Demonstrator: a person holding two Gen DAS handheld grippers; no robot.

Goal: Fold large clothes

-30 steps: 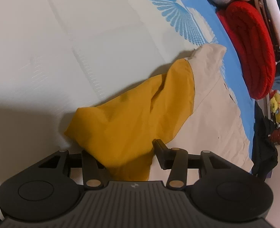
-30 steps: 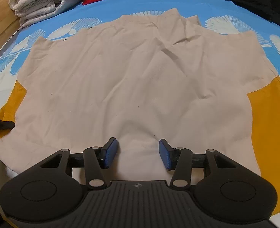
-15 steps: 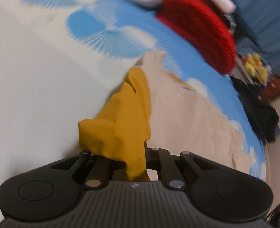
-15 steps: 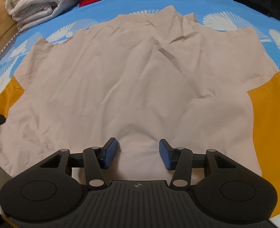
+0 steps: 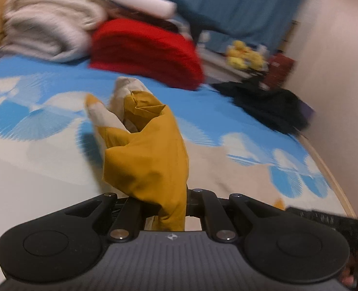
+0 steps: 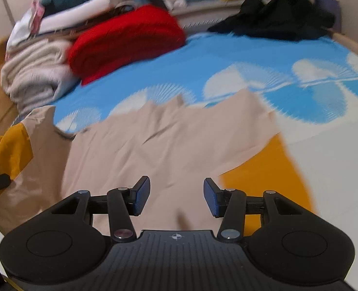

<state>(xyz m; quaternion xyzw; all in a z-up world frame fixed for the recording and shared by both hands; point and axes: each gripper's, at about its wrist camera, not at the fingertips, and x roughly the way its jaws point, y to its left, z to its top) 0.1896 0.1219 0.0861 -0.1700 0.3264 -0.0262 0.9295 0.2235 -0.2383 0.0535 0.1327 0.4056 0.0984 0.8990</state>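
The left gripper (image 5: 163,203) is closed tight on the yellow sleeve (image 5: 152,160) and holds it up off the bed (image 6: 227,55). The big beige shirt (image 6: 164,150) lies spread flat on the blue and white cover. The right gripper (image 6: 176,196) is wide open above the shirt, holding nothing.

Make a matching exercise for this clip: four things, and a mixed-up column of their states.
Things:
1. left gripper
2. right gripper
3. red blanket
4. black clothes

States:
A. open above the beige shirt
B. heaped at the bed's far corner
C. shut on the yellow sleeve
D. folded beside the white blankets

Pairs: 1-C, 2-A, 3-D, 4-B
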